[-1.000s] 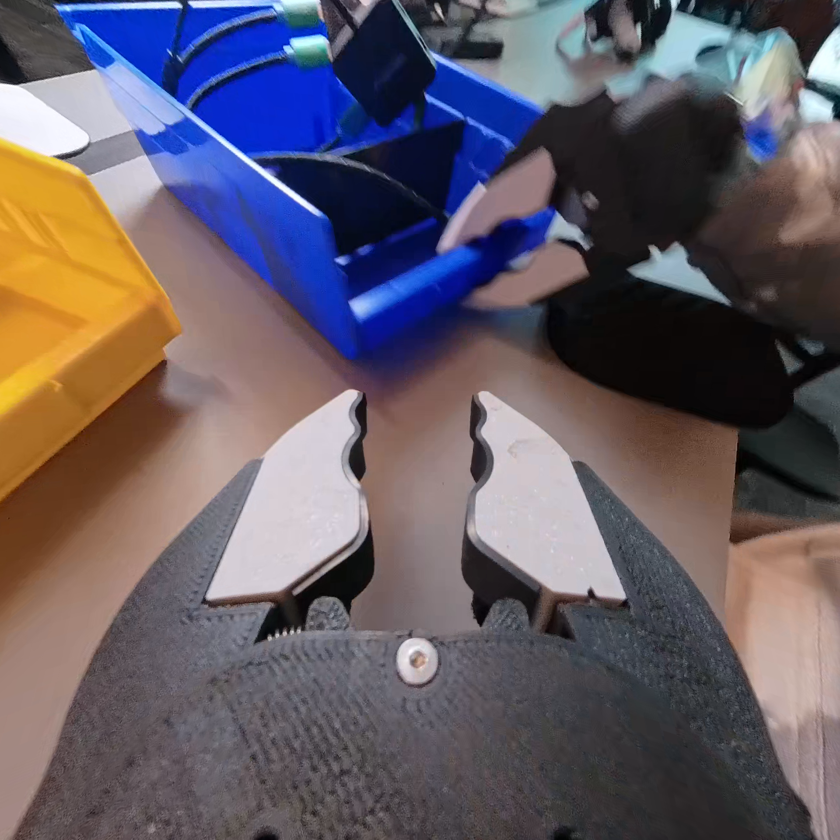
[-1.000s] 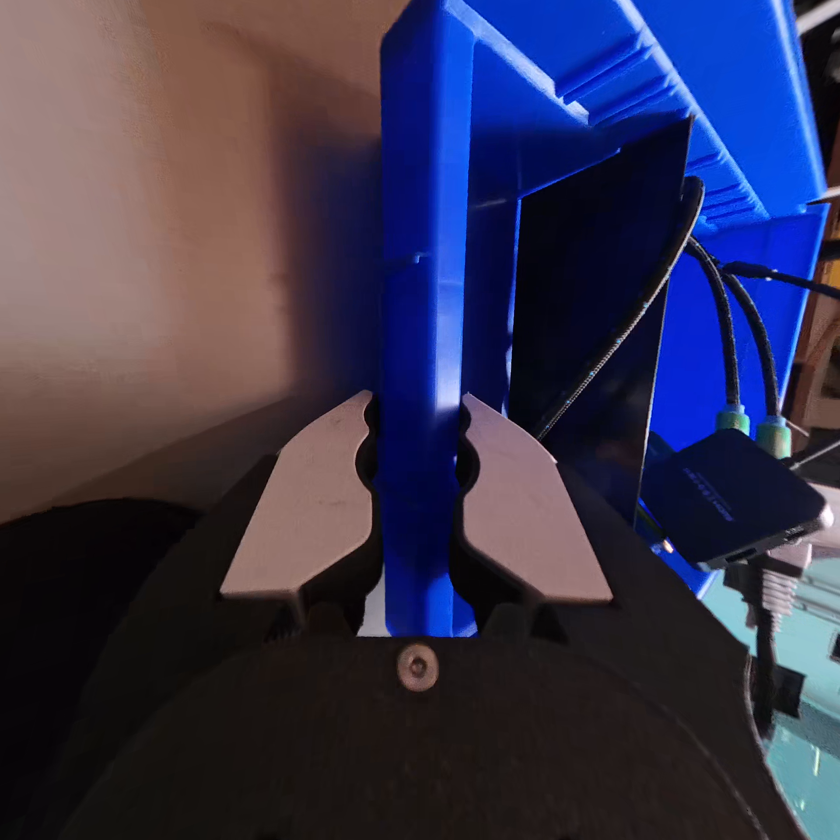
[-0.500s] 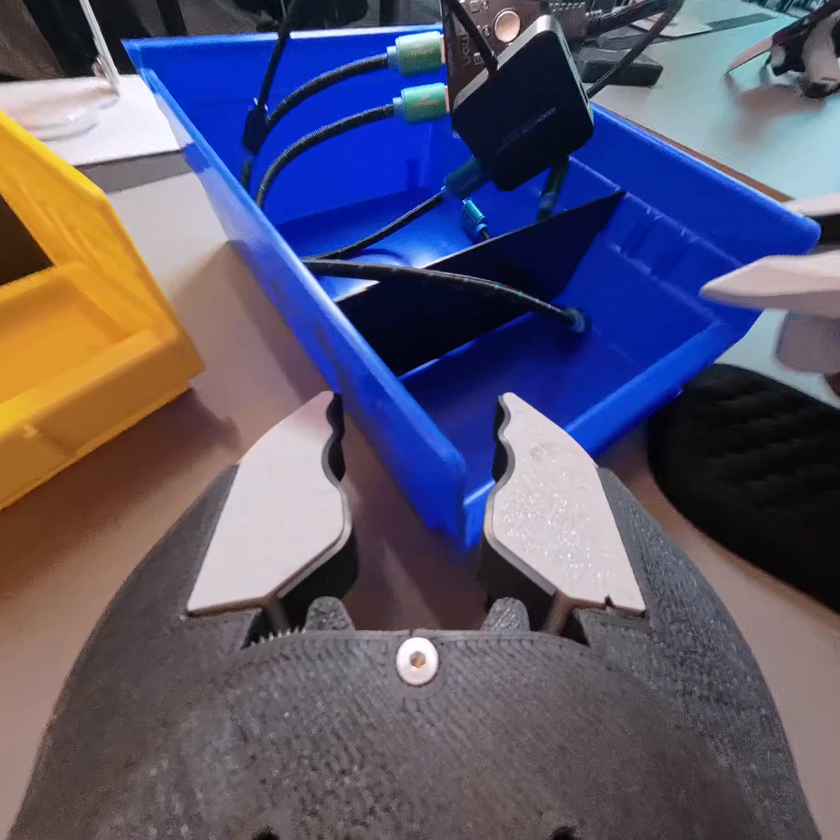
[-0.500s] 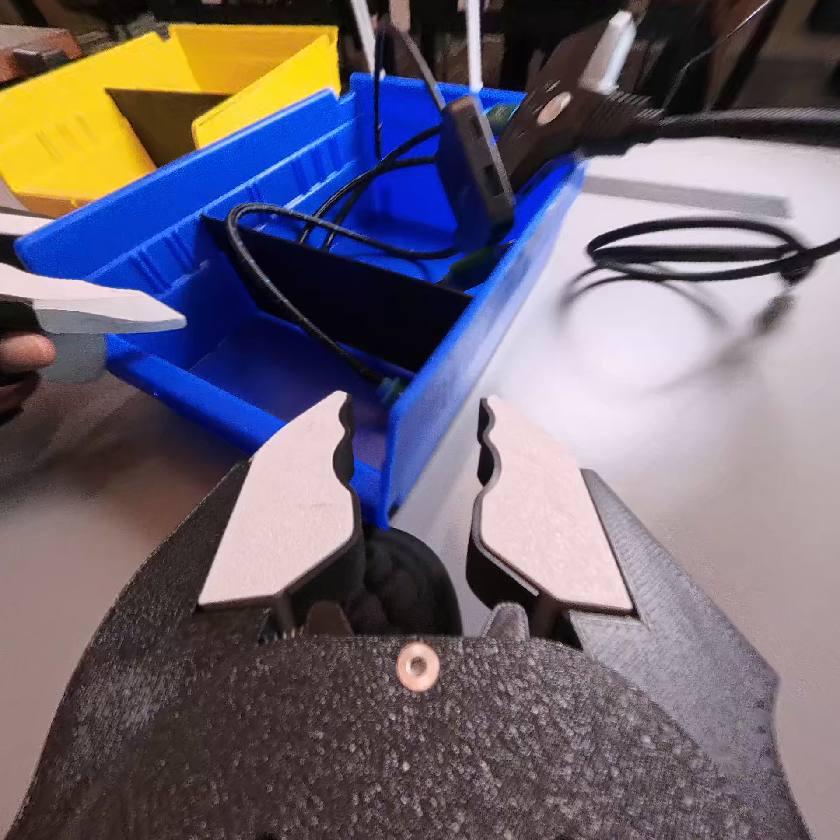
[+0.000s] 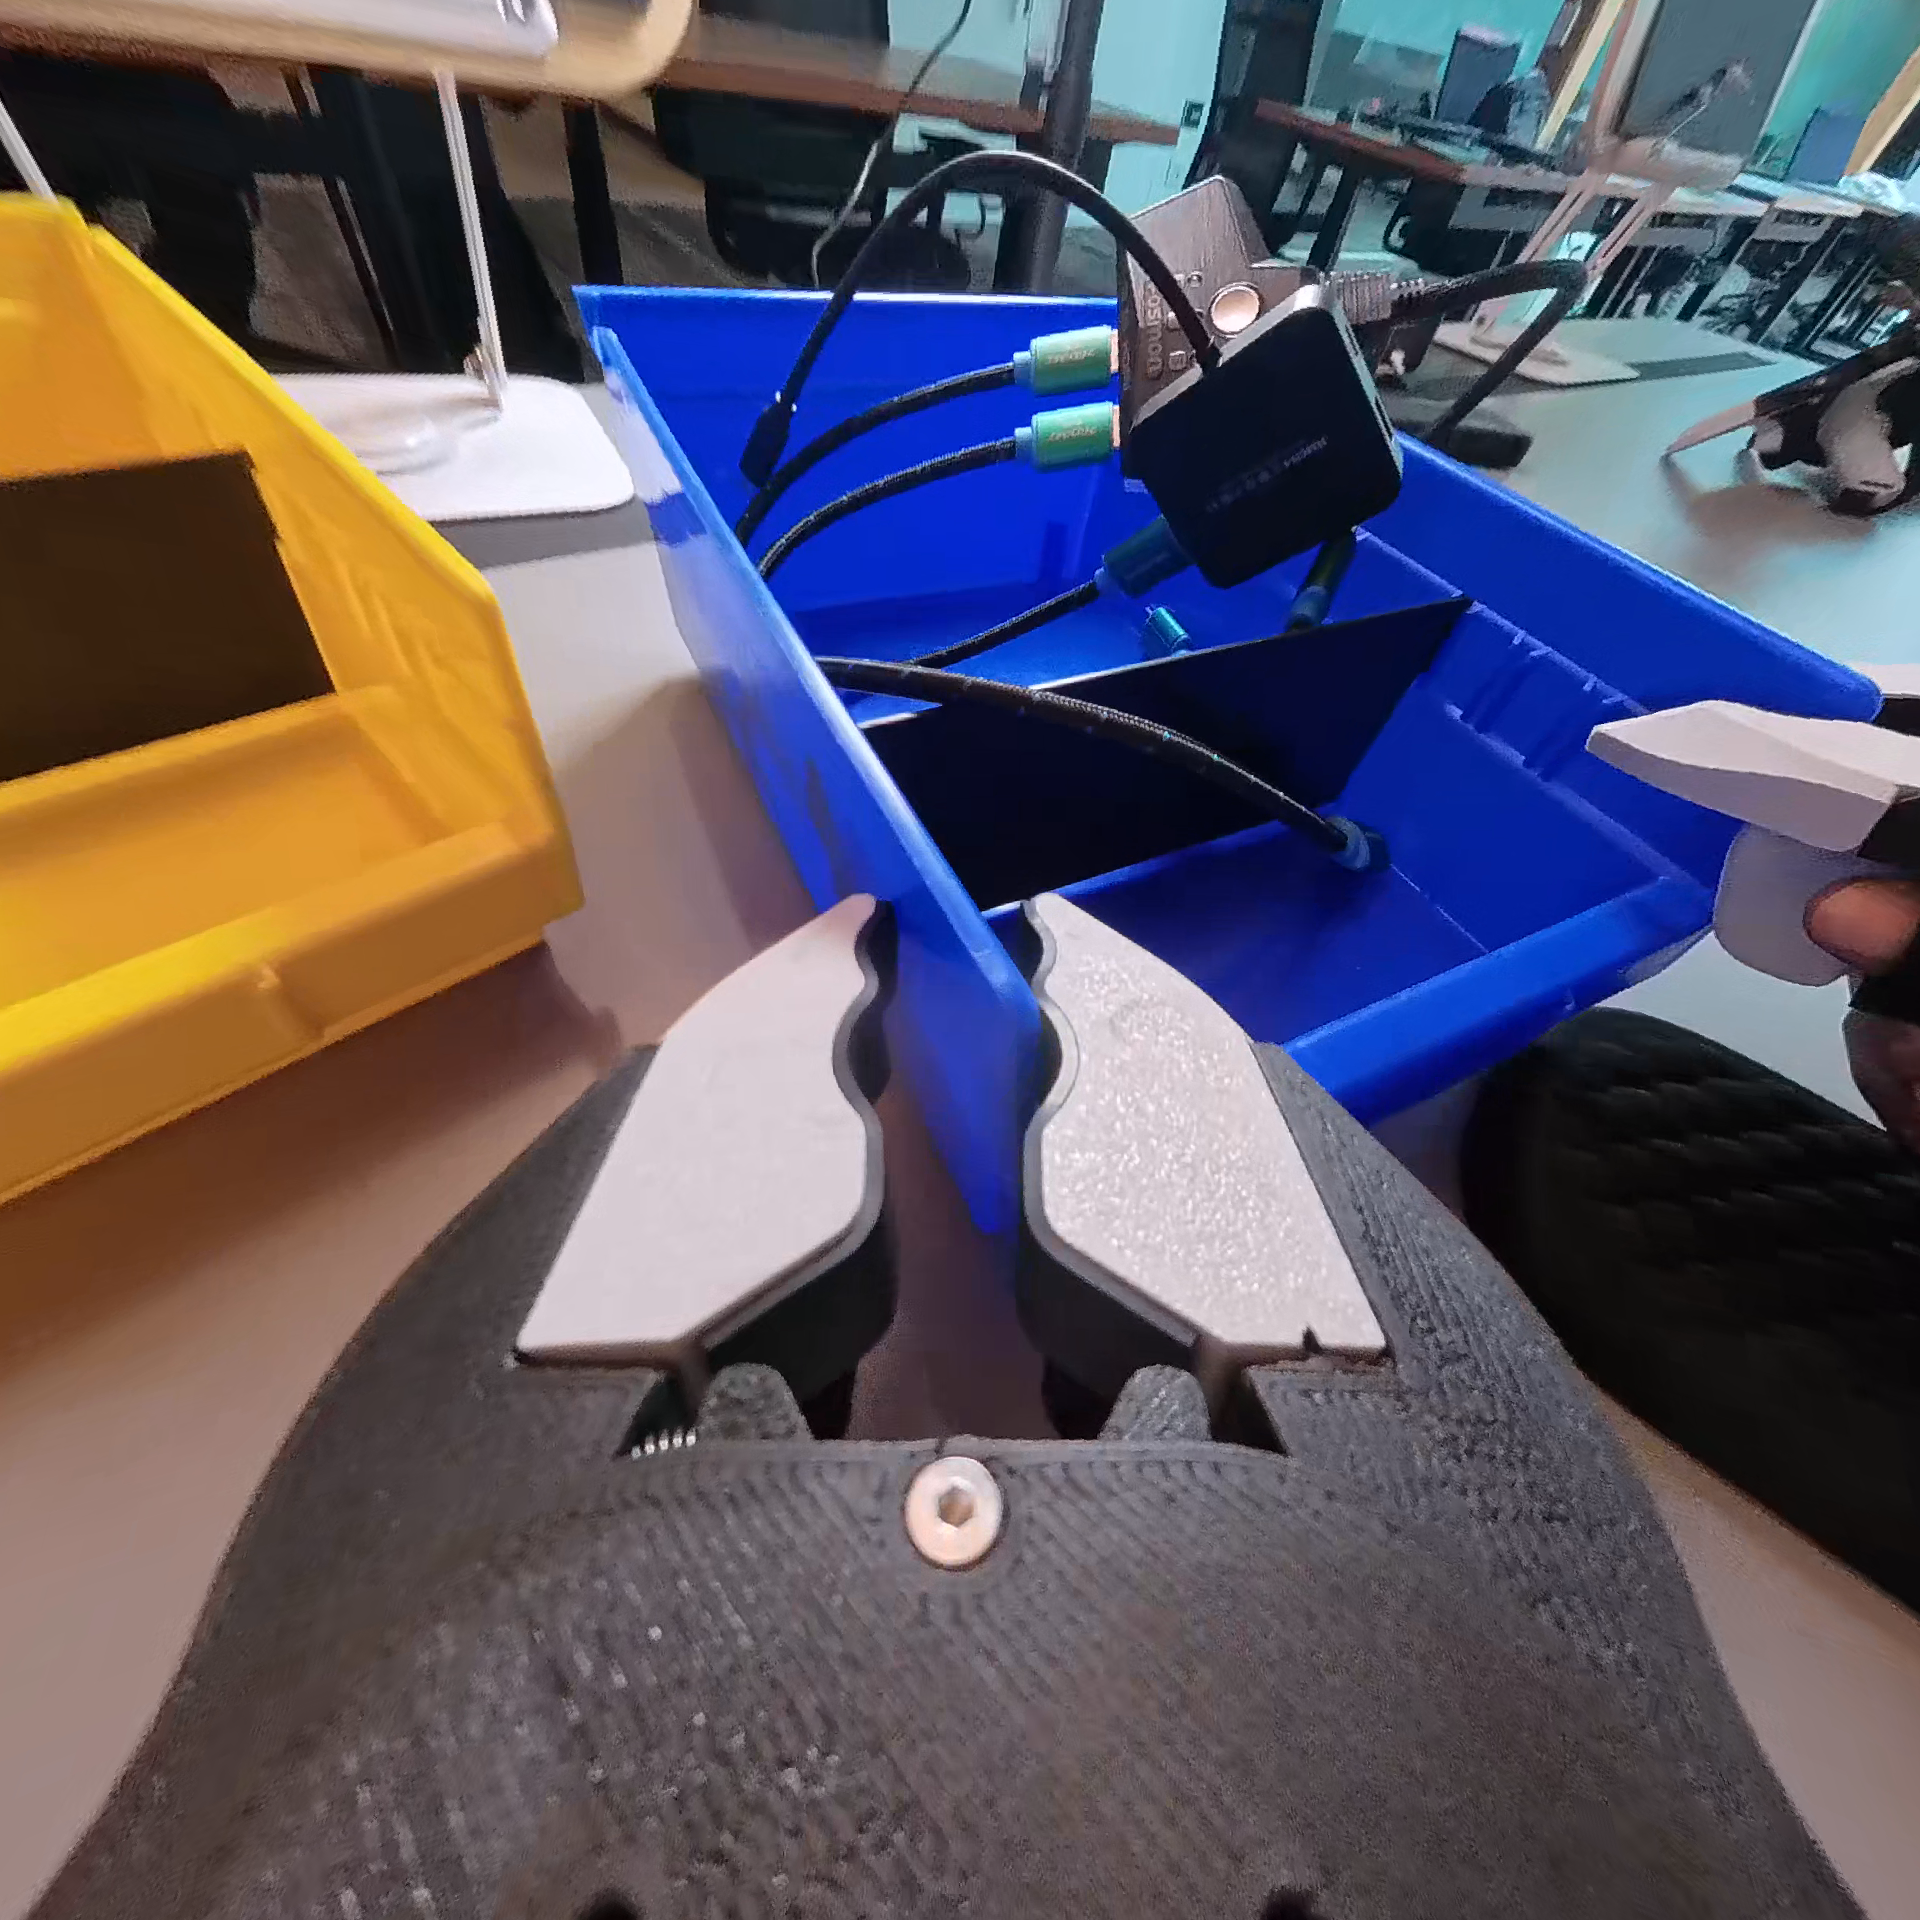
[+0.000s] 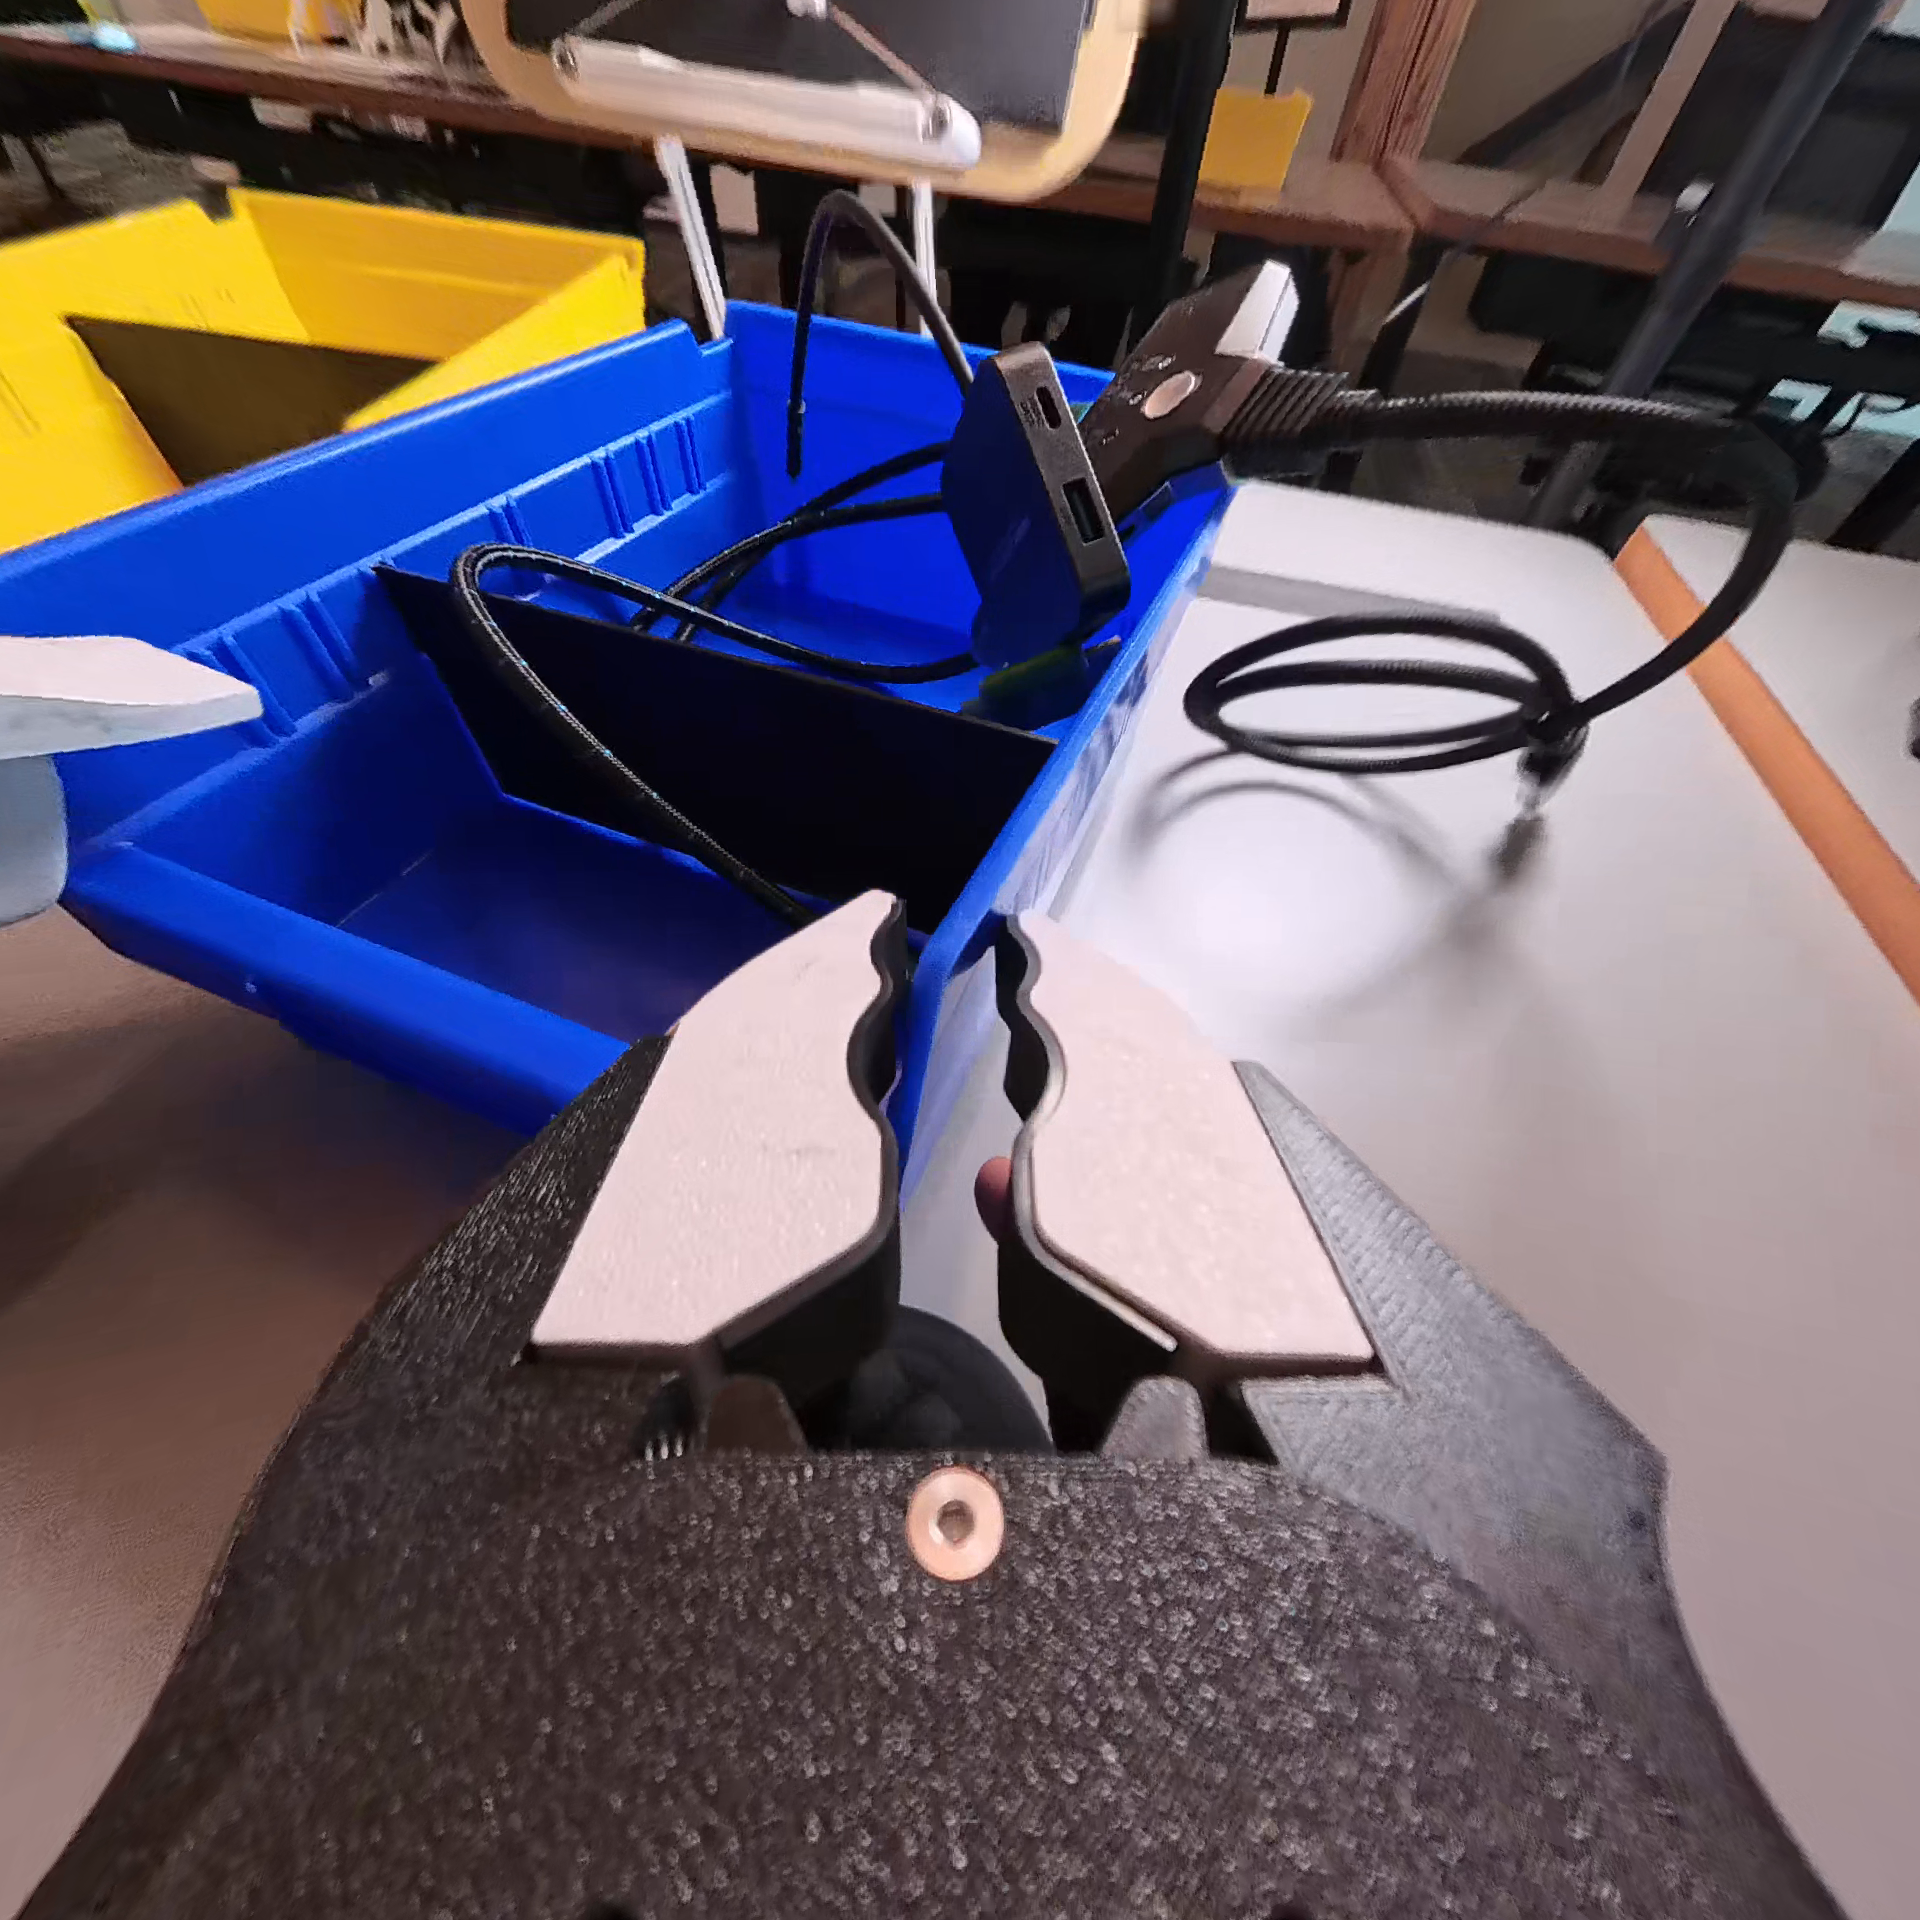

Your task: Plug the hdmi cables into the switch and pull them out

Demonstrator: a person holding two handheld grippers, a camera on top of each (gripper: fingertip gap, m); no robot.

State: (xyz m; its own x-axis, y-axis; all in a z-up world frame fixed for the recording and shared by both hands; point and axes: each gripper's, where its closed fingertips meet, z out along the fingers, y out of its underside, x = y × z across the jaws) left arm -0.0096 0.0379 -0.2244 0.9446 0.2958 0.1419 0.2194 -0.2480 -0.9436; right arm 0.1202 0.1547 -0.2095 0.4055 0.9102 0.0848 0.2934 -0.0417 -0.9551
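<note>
The black switch [image 5: 1262, 447] hangs over the far end of the blue bin [image 5: 1558, 644], held by a black clamp arm [image 6: 1174, 405]. Two green-ended HDMI cables [image 5: 1065, 395] are plugged into its side. Another braided cable [image 5: 1091, 717] runs over the black divider [image 5: 1195, 707], its plug lying loose in the near compartment. My left gripper [image 5: 951, 920] is shut on the bin's left wall. My right gripper [image 6: 948, 927] is shut on the bin's right wall [image 6: 1049, 790]. The switch also shows in the right wrist view [image 6: 1029, 520].
A yellow bin [image 5: 208, 779] stands just left of the blue one. A coiled black cable [image 6: 1382, 686] lies on the grey table to the right. A black pad [image 5: 1714, 1195] lies under the bin's near right corner. Other desks stand behind.
Both grippers were open astride the bin's near corners half a second ago; both have closed on its side walls. A second ago the right gripper held the near wall.
</note>
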